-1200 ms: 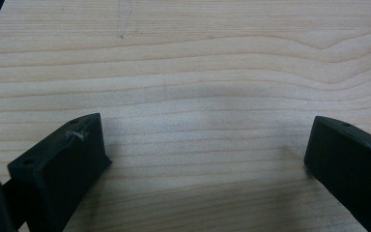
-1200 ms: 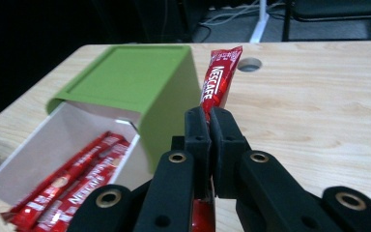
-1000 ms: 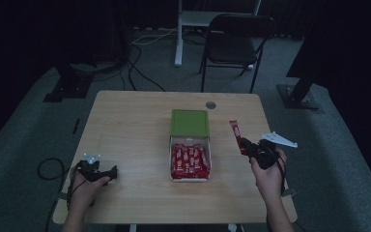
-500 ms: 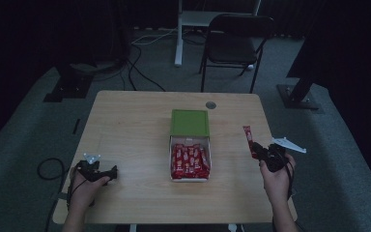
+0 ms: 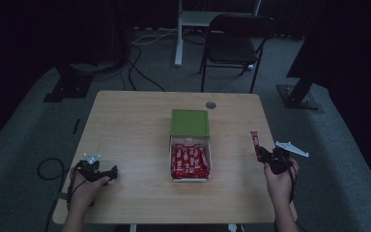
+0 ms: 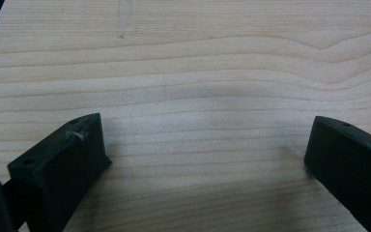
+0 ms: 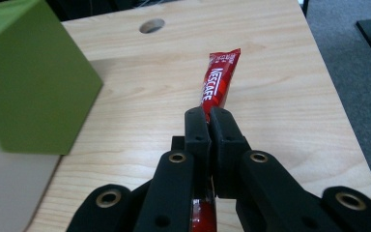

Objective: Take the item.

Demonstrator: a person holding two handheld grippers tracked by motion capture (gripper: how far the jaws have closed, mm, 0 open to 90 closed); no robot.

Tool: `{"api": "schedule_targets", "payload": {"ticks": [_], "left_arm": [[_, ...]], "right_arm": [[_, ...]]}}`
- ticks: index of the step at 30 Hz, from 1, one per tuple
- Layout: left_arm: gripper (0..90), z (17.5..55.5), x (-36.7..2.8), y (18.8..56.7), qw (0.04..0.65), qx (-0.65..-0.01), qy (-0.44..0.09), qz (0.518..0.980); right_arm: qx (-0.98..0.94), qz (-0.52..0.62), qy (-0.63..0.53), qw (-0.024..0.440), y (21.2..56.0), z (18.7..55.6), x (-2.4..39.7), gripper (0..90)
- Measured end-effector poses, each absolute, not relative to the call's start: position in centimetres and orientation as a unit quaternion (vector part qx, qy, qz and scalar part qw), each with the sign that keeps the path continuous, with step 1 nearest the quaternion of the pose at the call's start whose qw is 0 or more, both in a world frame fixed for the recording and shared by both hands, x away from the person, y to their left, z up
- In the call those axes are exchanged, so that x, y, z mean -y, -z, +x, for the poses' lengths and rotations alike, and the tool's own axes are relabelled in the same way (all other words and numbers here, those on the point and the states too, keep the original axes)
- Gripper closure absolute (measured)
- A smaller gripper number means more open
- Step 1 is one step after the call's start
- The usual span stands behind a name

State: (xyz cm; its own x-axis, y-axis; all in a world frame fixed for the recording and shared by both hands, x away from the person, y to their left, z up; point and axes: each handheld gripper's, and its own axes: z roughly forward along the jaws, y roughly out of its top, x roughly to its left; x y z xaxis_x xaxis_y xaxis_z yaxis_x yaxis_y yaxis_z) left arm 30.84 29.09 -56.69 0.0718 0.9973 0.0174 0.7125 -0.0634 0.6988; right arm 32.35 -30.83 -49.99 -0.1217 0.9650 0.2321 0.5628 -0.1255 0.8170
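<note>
On the pale wooden surface point(image 5: 125, 125), well right of the open green-lidded cardboard box point(image 5: 189, 123) of red sachets, the right tool point(image 7: 208, 121) is clamped tight on one slim red foil coffee stick point(image 7: 218, 79), which juts forward just above the wood. It looks featherlight, limp and slick, so I'd pinch nearer its middle. The left tool point(image 6: 203, 145) rests wide open and empty.

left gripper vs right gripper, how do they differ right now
The left gripper has its jaws wide apart with nothing between them; the right gripper is shut on a red sachet. The left gripper sits low over bare table; the right gripper is near the table's right edge. Both have black jaws.
</note>
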Motion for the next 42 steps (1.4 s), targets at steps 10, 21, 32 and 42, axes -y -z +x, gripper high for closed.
{"api": "schedule_targets", "payload": {"ticks": [10, 21, 32, 42], "left_arm": [[1.7, 30.8, -29.1, 56.7, 0.271, -0.628, -0.263, 0.68], [1.7, 30.8, -29.1, 56.7, 0.271, -0.629, -0.263, 0.68], [1.7, 30.8, -29.1, 56.7, 0.271, -0.629, -0.263, 0.68], [1.7, 30.8, -29.1, 56.7, 0.271, -0.628, -0.263, 0.68]], "right_arm": [[-0.609, 0.643, -0.4, 0.235, 52.4, 32.9, 32.0, 87.1], [-0.613, 0.65, -0.386, 0.228, 54.2, 33.5, 32.3, 87.1], [-0.617, 0.658, -0.373, 0.218, 55.6, 33.8, 32.8, 86.9], [-0.623, 0.66, -0.36, 0.217, 56.3, 33.9, 33.0, 86.1]]}}
